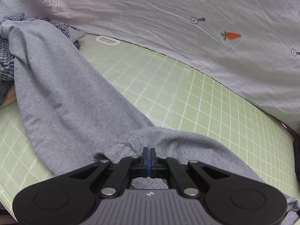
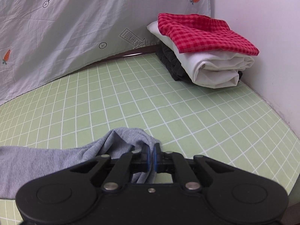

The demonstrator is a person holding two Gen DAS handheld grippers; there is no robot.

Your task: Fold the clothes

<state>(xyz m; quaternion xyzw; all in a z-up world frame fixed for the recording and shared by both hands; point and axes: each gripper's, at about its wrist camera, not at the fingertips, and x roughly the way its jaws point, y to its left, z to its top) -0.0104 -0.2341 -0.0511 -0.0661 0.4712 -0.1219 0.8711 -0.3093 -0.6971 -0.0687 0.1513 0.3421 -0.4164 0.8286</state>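
Observation:
Grey sweatpants (image 1: 56, 93) lie stretched across the green checked sheet (image 1: 206, 103), one leg running back to the far left. My left gripper (image 1: 148, 151) is shut at the gathered elastic waistband, its blue pads pressed together with the cloth bunching at the tips. In the right wrist view the same grey fabric (image 2: 37, 159) trails off to the left. There my right gripper (image 2: 151, 148) is shut on a raised fold of it, and cloth shows between the pads and below them.
A heap of striped and other unfolded clothes (image 1: 7, 56) sits at the far left. A folded stack with a red gingham piece (image 2: 206, 35) on top stands in the far right corner against the wall (image 2: 262, 18). A pale printed quilt (image 1: 187, 18) borders the back.

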